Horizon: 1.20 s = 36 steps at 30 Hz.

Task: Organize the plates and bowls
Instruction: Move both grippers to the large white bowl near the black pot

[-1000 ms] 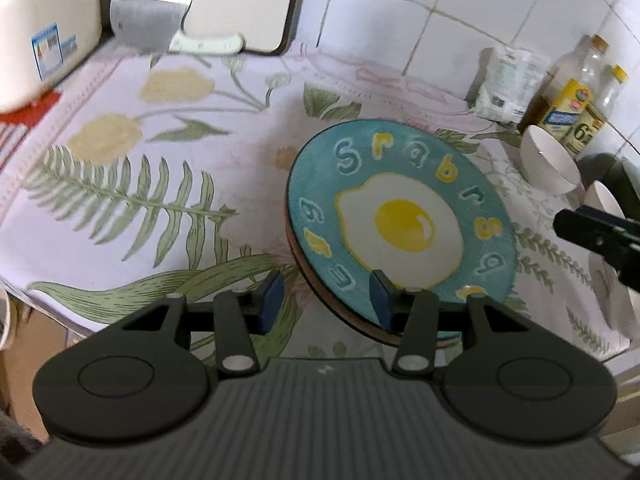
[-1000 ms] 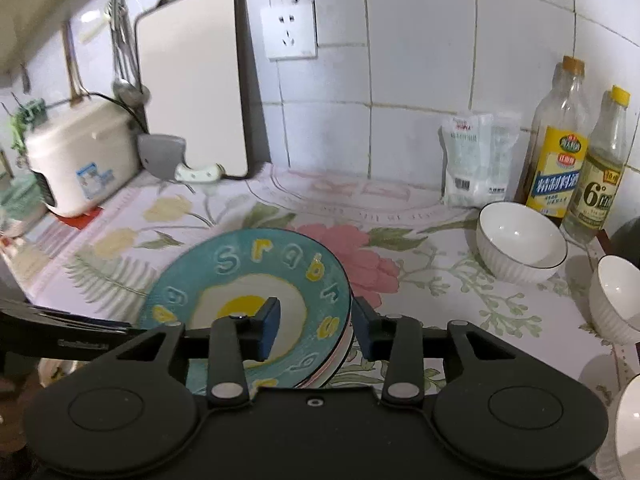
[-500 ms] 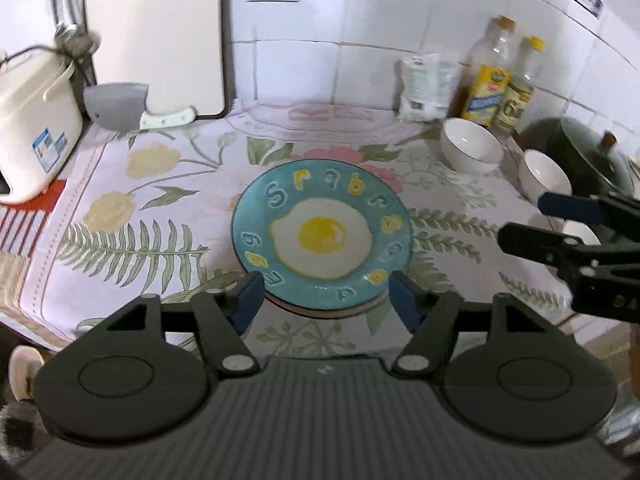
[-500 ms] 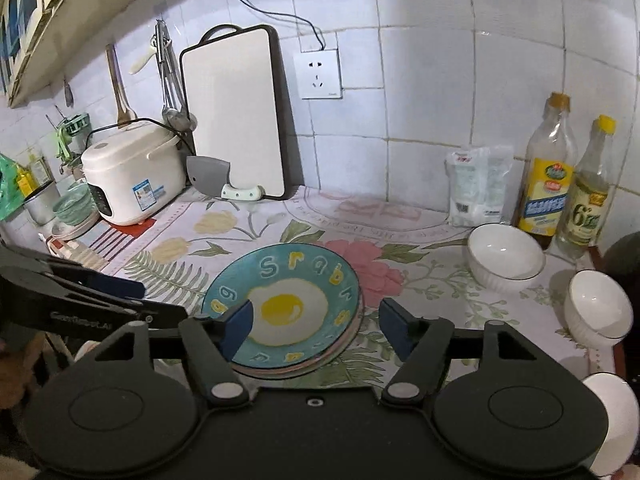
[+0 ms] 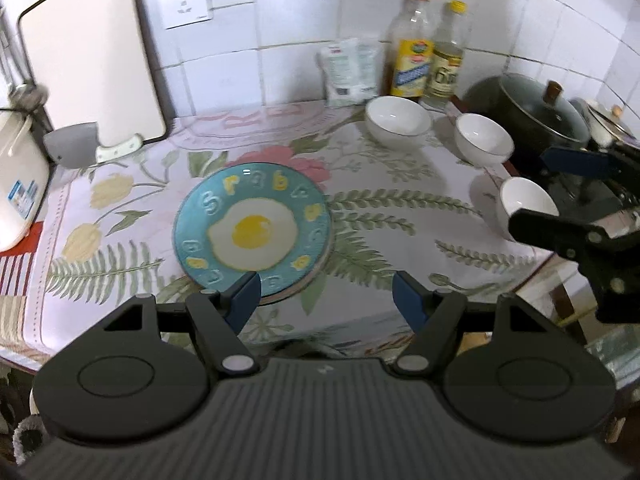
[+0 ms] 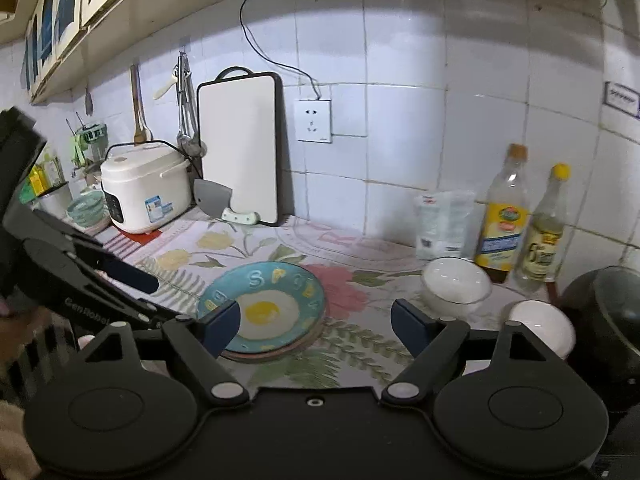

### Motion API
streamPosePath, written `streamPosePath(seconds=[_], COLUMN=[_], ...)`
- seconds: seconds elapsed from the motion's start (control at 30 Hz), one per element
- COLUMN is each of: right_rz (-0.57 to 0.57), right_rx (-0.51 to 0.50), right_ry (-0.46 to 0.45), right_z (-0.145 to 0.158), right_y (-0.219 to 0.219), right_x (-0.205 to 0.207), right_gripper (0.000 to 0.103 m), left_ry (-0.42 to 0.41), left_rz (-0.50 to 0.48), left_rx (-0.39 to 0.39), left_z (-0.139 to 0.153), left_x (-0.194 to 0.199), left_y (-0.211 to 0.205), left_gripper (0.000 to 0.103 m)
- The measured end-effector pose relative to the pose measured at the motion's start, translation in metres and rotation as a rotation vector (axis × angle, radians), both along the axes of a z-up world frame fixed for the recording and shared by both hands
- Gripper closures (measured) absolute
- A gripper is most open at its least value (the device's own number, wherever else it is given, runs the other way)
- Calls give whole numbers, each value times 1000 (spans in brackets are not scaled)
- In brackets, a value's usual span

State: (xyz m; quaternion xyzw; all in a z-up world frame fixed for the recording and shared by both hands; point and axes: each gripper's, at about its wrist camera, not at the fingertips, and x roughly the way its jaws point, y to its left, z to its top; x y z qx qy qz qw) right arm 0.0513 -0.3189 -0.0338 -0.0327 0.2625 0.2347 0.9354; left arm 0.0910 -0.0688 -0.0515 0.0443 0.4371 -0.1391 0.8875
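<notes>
- The counter (image 5: 400,216) is covered by a floral cloth; all dishes are set on it.
- The egg-print plate (image 5: 252,226) is stacked on other plates mid-counter, near the front edge; judged stiff, glazed, slippery, breakable. Best taken at the rim, one finger under the lip.
- Three white bowls (image 5: 398,120) (image 5: 484,138) (image 5: 524,204) are spread at the right, apart from each other, unstacked; judged light, fragile. The wall should be pinched at the rim.
- The left gripper (image 5: 326,294) is held above the counter's front edge, fingers apart, nothing between them.
- The right gripper (image 6: 316,320) has just been opening; fingers wide apart, empty, clear of the plate stack.
</notes>
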Motion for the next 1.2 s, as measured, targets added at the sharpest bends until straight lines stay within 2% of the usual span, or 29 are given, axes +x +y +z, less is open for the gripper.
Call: streamPosePath(seconds=[0.27,0.33,0.4,0.57,0.83,0.93,1.07,1.2], right_rz=[-66,-89,-121,-172,-223,-232,-228,-273], right_rx=[-42,-54,-50,6,-7,-28,-107,-95], right_ry=[-12,-10,5,-2,-12,17,57,92], right_z=[-2,-8,-16,-37,-81,-103,-134,-161], right_y=[-42,-54,-68,-102,-144,-151,-158,-167], right_x=[-28,-31,-32,-35,-30,-22,-12,1], right_gripper=[11,11,11,10,8,8,8,8], left_ry=[49,65,73,82,83,109,114,126], left_rz=[-79,-92,-107,-115,-138,-125,-127,-107], left_rx=[11,3,-11,21,3,-39,-92,-156], left_z=[-6,-9,-13,-20,-35,-45,-59,-72], left_x=[8,11,13,17,34,40,48,62], left_y=[-50,-62,-73,-102,-139,-150,-166,-184], left_gripper=[31,27,18,18,16,16,16,16])
